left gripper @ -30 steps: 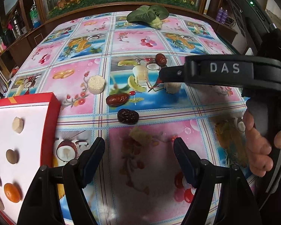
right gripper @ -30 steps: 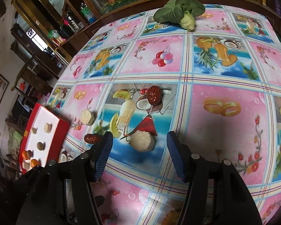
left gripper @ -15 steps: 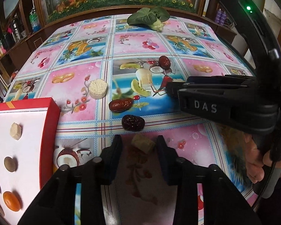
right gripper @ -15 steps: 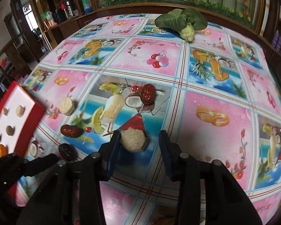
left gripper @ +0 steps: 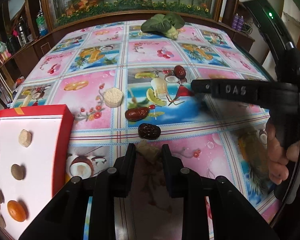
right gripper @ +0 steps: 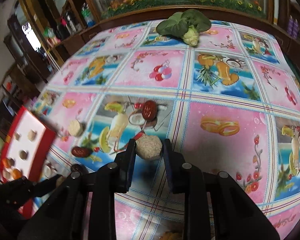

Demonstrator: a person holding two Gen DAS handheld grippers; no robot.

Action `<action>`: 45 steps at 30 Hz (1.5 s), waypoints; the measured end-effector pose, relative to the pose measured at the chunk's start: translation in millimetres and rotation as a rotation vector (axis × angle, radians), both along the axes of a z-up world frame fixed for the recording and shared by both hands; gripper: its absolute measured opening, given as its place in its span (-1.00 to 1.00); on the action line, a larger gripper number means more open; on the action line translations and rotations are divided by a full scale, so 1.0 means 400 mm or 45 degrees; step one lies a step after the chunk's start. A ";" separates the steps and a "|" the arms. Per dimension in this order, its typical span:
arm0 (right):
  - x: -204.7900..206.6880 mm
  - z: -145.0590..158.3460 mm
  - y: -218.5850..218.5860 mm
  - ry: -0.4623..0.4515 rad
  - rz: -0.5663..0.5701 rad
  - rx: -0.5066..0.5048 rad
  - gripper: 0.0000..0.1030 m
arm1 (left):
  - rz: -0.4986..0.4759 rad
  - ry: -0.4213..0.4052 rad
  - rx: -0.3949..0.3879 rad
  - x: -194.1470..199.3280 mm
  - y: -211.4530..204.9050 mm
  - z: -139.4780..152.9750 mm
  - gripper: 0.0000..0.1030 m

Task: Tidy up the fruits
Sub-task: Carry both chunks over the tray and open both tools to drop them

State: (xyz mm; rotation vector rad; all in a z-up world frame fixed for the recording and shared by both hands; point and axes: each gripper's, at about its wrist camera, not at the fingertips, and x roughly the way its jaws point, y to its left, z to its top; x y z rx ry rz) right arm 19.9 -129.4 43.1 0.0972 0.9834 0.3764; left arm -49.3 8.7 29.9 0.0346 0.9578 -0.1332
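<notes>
In the left wrist view my left gripper (left gripper: 147, 152) is shut on a small tan chunk (left gripper: 149, 152) just above the tablecloth. Ahead of it lie a dark wrinkled date (left gripper: 149, 131), a reddish-brown date (left gripper: 137, 113) and a pale round cake (left gripper: 113, 97). A third date (left gripper: 179, 71) lies farther back. In the right wrist view my right gripper (right gripper: 149, 149) is shut on a pale grainy round cake (right gripper: 149, 148), lifted a little over the cloth. The red box (left gripper: 30, 150) with a white inside holds several pieces at the left.
A leafy green vegetable (left gripper: 162, 25) lies at the table's far edge, before a wooden cabinet with flower decoration. A hand (left gripper: 277, 158) grips the right tool's handle at the right of the left wrist view. The printed tablecloth (right gripper: 229, 124) covers the whole table.
Both grippers went from open to shut: the left closed on the tan chunk, the right on the pale grainy cake, which now sits slightly raised. The right tool's finger bar rose in the left view.
</notes>
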 end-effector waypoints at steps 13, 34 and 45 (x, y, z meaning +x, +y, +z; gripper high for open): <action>-0.099 0.089 0.066 -0.288 0.091 0.148 -0.43 | 0.199 -0.201 0.074 -0.085 0.143 0.110 -0.51; -0.253 0.058 0.533 -0.248 0.518 0.172 -0.43 | 0.608 -0.236 0.148 -0.170 0.504 0.098 -0.51; -0.246 0.000 0.568 -0.191 0.532 0.079 -0.43 | 0.642 -0.193 0.163 -0.171 0.547 0.055 -0.51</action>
